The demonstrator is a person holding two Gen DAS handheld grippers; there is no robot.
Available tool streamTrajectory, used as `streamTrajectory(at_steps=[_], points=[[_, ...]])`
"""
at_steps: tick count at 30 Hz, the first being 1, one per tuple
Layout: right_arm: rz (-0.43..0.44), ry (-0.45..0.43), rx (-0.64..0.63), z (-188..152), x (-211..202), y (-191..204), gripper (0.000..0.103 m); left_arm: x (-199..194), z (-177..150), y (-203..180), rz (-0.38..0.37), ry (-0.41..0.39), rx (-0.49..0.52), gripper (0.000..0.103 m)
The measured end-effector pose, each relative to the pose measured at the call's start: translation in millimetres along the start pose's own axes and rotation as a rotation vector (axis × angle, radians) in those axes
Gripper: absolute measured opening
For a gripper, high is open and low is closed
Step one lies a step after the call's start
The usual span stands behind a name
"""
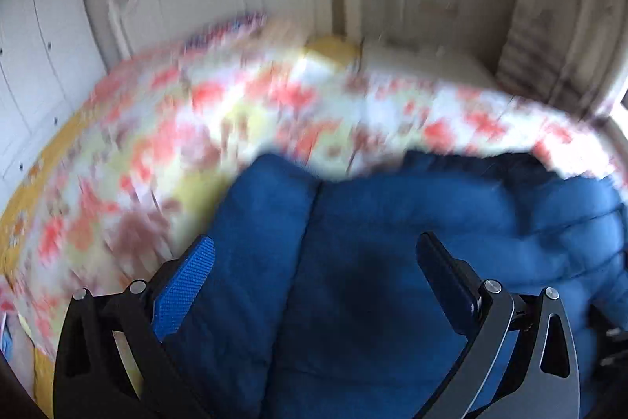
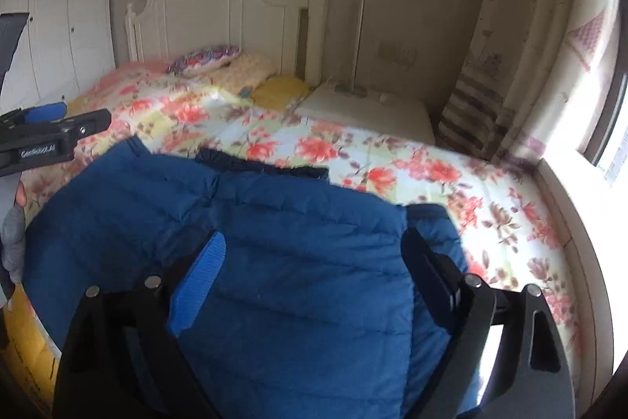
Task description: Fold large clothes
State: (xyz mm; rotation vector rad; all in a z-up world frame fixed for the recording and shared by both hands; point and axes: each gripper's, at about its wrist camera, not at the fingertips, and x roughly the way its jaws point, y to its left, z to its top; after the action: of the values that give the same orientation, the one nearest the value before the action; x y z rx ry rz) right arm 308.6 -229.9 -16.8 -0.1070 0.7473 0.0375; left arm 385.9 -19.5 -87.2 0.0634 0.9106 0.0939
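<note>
A blue puffer jacket (image 2: 274,222) lies on the floral bedspread (image 2: 392,160), partly folded, with a dark collar at its far edge. My right gripper (image 2: 318,254) is open just above the jacket, jaws wide apart with nothing between them. My left gripper (image 1: 318,258) is open too, over the jacket's left part (image 1: 353,222); its view is blurred by motion. The left gripper also shows at the left edge of the right wrist view (image 2: 51,128).
The bed has a white headboard (image 2: 219,10) with pillows (image 2: 219,61) at the far end. A white wardrobe (image 2: 66,6) stands on the left, a white nightstand (image 2: 369,108) and a bright window (image 2: 604,128) on the right.
</note>
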Motion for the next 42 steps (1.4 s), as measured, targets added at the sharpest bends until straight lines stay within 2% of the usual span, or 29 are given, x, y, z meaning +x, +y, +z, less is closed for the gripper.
streamTrajectory(at_steps=[1, 2, 5, 9, 11, 13, 15, 17, 19, 21, 23, 25, 27, 29, 31, 33, 36, 38, 39, 42], points=[[-0.015, 0.064, -0.015, -9.8, 18.8, -0.2, 0.090, 16.6, -9.4, 6.9, -0.064, 0.040, -0.030, 0.099], [-0.031, 0.159, -0.038, -27.0, 45.9, -1.4, 0.095, 17.1, -13.2, 12.0, -0.096, 0.024, -0.054, 0.099], [0.087, 0.065, 0.071, -57.4, 45.5, -23.2, 0.095, 16.4, -14.0, 8.8, -0.084, 0.012, -0.037, 0.099], [0.032, -0.008, 0.061, -68.4, 34.0, -18.0, 0.095, 16.4, -14.1, 7.1, -0.069, 0.019, -0.022, 0.099], [0.037, 0.013, 0.056, -66.2, 36.3, -17.0, 0.096, 17.6, -14.1, 6.3, -0.068, 0.017, -0.022, 0.099], [0.103, 0.070, 0.088, -59.1, 39.4, -26.2, 0.097, 16.0, -13.6, 4.2, -0.059, 0.013, -0.016, 0.099], [0.131, 0.107, 0.105, -45.1, 37.1, -37.1, 0.090, 19.1, -12.0, 1.5, -0.045, 0.012, -0.005, 0.099], [0.062, 0.076, 0.090, -25.3, 31.4, -48.5, 0.090, 19.3, -12.0, 0.8, -0.042, 0.014, -0.001, 0.099], [0.076, 0.027, 0.119, -4.4, 28.7, -60.8, 0.090, 19.2, -12.5, 1.8, -0.048, 0.016, -0.005, 0.099], [0.057, 0.041, 0.127, 10.8, 45.4, -71.3, 0.090, 18.9, -12.5, 3.7, -0.059, 0.015, -0.011, 0.099], [0.039, 0.119, 0.132, 11.3, 73.5, -78.6, 0.090, 18.1, -12.6, 5.2, -0.068, 0.014, -0.019, 0.099], [0.090, 0.255, 0.201, -9.8, 116.6, -94.8, 0.093, 17.8, -11.5, 5.8, -0.072, 0.026, -0.023, 0.099], [0.125, 0.233, 0.264, -13.8, 116.9, -105.2, 0.092, 9.4, -5.6, 6.2, -0.061, 0.023, -0.027, 0.099], [0.113, 0.210, 0.255, -18.9, 113.6, -103.5, 0.092, -14.0, 6.5, 4.6, -0.097, -0.038, -0.058, 0.099], [0.105, 0.192, 0.258, -22.0, 110.8, -103.7, 0.092, -34.5, 18.8, -5.6, -0.135, -0.093, -0.062, 0.099], [0.096, 0.187, 0.253, -24.2, 110.1, -101.0, 0.092, -46.1, 33.0, -35.7, -0.152, -0.119, 0.007, 0.099], [0.061, 0.195, 0.223, -21.9, 111.4, -96.2, 0.092, -32.8, 39.1, -92.8, -0.154, -0.076, 0.130, 0.099], [0.040, 0.198, 0.206, -18.7, 114.4, -92.4, 0.092, -4.0, 31.4, -126.8, -0.112, -0.007, 0.213, 0.099], [0.035, 0.197, 0.202, -18.9, 114.3, -91.8, 0.092, 20.1, 21.6, -141.4, -0.065, 0.043, 0.265, 0.099], [0.041, 0.191, 0.209, -20.1, 113.5, -94.7, 0.092, 28.3, 16.4, -133.9, -0.112, 0.024, 0.209, 0.099]])
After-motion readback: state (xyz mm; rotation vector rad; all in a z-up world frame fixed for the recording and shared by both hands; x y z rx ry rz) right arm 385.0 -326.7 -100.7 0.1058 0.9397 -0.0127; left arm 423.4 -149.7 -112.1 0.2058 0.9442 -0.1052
